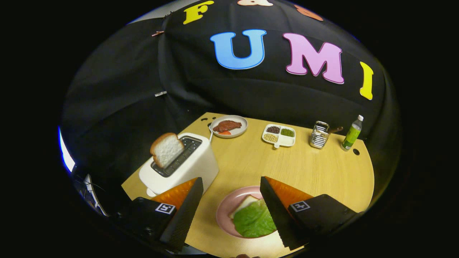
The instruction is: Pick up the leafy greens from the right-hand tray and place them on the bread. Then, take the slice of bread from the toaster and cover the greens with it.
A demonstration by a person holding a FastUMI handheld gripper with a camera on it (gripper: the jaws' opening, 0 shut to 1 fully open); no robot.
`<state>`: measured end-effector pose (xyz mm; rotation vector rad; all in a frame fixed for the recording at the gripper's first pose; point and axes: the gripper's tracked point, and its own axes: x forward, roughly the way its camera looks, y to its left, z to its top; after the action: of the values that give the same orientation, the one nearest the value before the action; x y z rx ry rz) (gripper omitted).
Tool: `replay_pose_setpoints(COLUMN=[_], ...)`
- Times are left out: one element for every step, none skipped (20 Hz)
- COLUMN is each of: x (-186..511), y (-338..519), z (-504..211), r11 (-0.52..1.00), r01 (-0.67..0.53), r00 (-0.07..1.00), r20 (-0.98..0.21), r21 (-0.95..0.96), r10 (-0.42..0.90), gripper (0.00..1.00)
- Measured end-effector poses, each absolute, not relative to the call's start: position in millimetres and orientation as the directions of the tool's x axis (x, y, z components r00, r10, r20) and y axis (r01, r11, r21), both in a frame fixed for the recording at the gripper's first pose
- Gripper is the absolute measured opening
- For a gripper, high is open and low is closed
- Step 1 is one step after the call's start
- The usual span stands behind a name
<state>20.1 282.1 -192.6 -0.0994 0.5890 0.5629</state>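
Gripper view, near to far. Fingers (231, 186) spread wide apart, grasping nothing, hovering over the near edge of the bench (322, 172). Between the fingers and slightly beyond their tips: pink plate (226, 209) at the near edge, carrying a slice of bread (244, 205) with leafy greens (254, 221) lying on top; right part of the plate and greens hidden behind the right finger. Greens already on the bread, covering most of it, pale crust showing at the far left side.

Beyond the left finger, toward the left edge of the bench: white toaster (190, 168), set at an angle, with a second bread slice (166, 149) standing upright in the near slot, tilted a little, top half well above the slot. Far slot dark; contents impossible to tell.

Further on, near the far edge: round grey plate (242, 129) holding a brown piece of meat (227, 125) and a small orange piece just beside it. To its right, well apart, white divided tray (288, 140) with four compartments, dark brown, green and tan fillings in three, the fourth pale. Right again, a wire rack (319, 135) with a wooden handle sticking out. Nearest the far right corner, a clear bottle (351, 134) with green label and white cap, upright, beside a small dark hole in the bench top.
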Motion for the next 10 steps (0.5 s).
replay_pose_setpoints(x=[19, 18, 16, 16, 13, 11, 8, 7, 6, 4], y=[294, 305, 317, 330, 345, 359, 370, 382, 394, 406], z=[-181, -170, -161, -152, -146, -143, -142, -142, -144, -145], r11=[0.837, 0.828, 0.819, 0.808, 0.795, 0.781, 0.771, 0.761, 0.751, 0.742], r01=[-0.542, -0.555, -0.568, -0.582, -0.600, -0.617, -0.630, -0.643, -0.656, -0.666], r00=[0.689, 0.690, 0.691, 0.689, 0.680, 0.668, 0.659, 0.650, 0.643, 0.636], r20=[-0.532, -0.513, -0.494, -0.476, -0.465, -0.462, -0.464, -0.464, -0.463, -0.461], r21=[0.072, 0.076, 0.080, 0.086, 0.092, 0.094, 0.091, 0.085, 0.080, 0.076], r10=[0.492, 0.510, 0.527, 0.547, 0.567, 0.583, 0.593, 0.602, 0.611, 0.619], gripper=[0.99, 0.99, 0.99, 0.99, 0.99, 0.99, 0.99, 0.99, 0.99, 0.99])
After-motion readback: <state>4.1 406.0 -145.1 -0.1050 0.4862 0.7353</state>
